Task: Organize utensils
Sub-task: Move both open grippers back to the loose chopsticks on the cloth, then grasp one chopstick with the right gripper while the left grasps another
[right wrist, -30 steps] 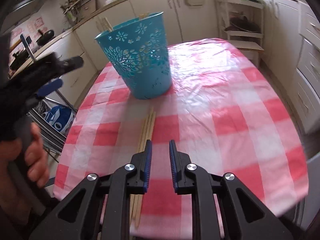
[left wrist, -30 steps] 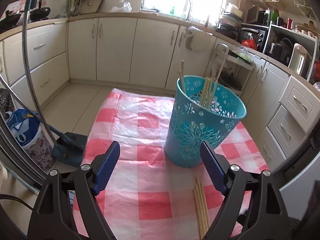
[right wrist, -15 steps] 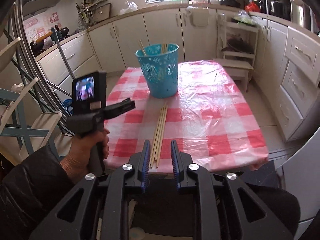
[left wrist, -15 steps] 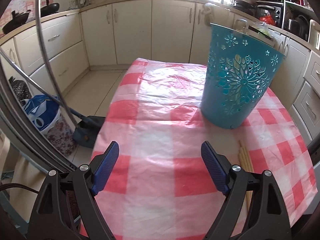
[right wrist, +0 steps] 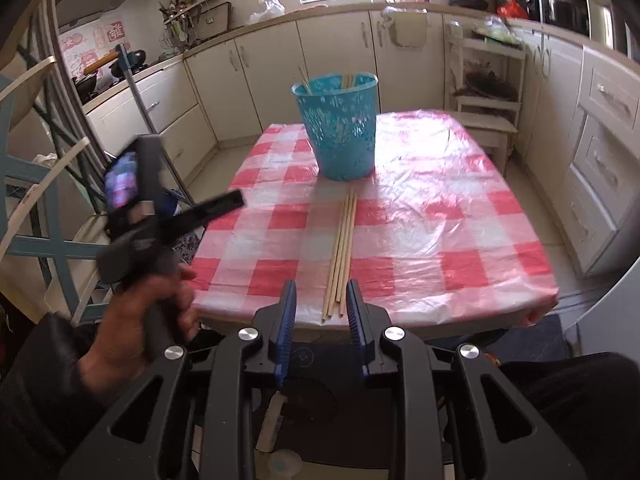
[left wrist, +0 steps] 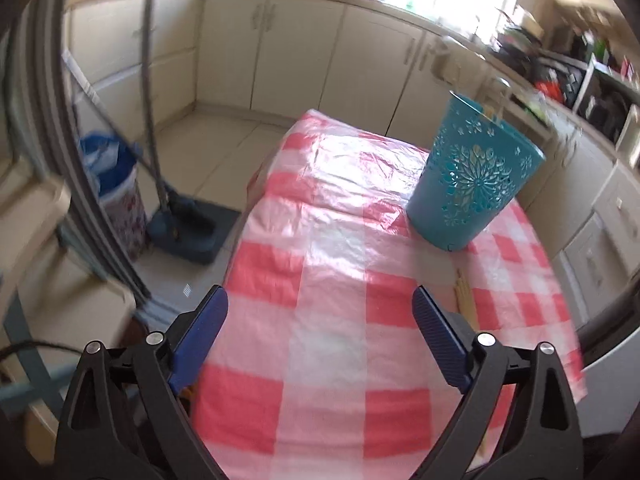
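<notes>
Now farther back, both grippers' fingers are spreading, empty; only the right view shows all four chopsticks [right wrist: 341,252] before the teal basket [right wrist: 340,128].

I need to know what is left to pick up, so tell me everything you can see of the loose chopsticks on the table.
The loose chopsticks are a few thin, pale sticks that look like wood or bamboo; the exact count is hard to tell. They lie flat, side by side and touching, on the red-and-white checked tablecloth. Their far tips are close to the base of the teal basket, and their near ends reach the table's front edge. Nothing grips them. More chopsticks stand inside the basket.
</notes>
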